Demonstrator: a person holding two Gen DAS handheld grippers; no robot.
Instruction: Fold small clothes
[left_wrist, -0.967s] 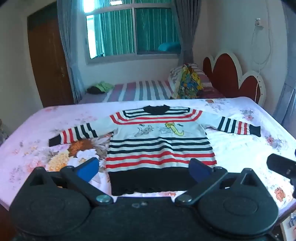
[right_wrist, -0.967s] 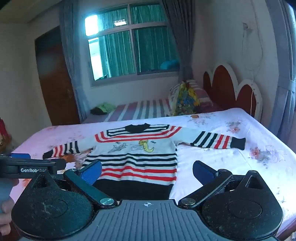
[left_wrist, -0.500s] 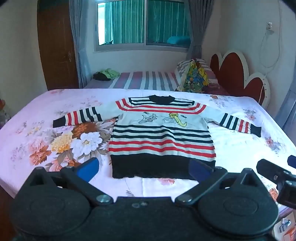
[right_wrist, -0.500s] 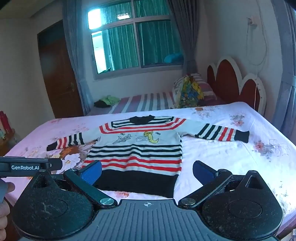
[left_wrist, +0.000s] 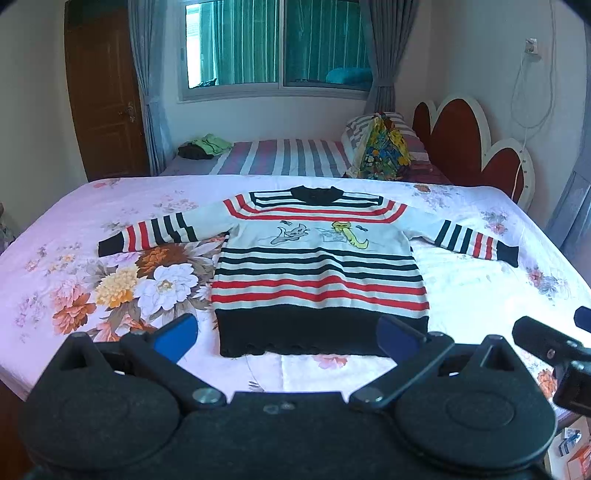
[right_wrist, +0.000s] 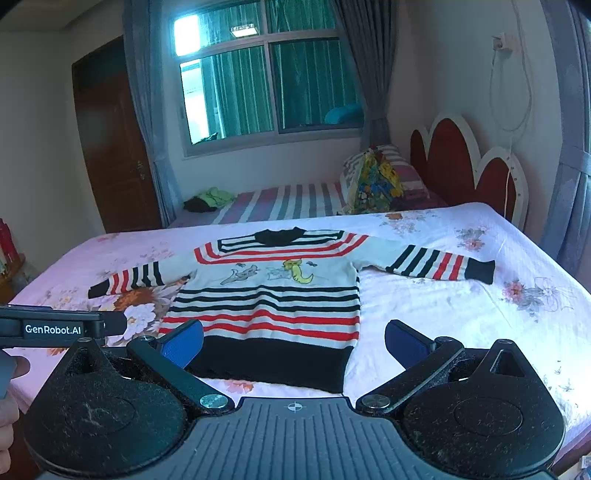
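both grippers have lifted and drawn back over the past second, so the striped sweater (left_wrist: 319, 269) now shows whole on the floral bedsheet (left_wrist: 74, 266).

left gripper (left_wrist: 286, 334) and right gripper (right_wrist: 293, 339) hover near the bed's near edge, each with jaws spread wide and holding nothing. the knitted jumper lies flat and face up, collar far, black hem near, sleeves stretched left and right so its long axis runs across the bed. its hem sits just ahead of the left gripper and ahead-left of the right one, making the left probably nearer, though fisheye distortion blurs that. soft ribbed wool, likely to drape when lifted.
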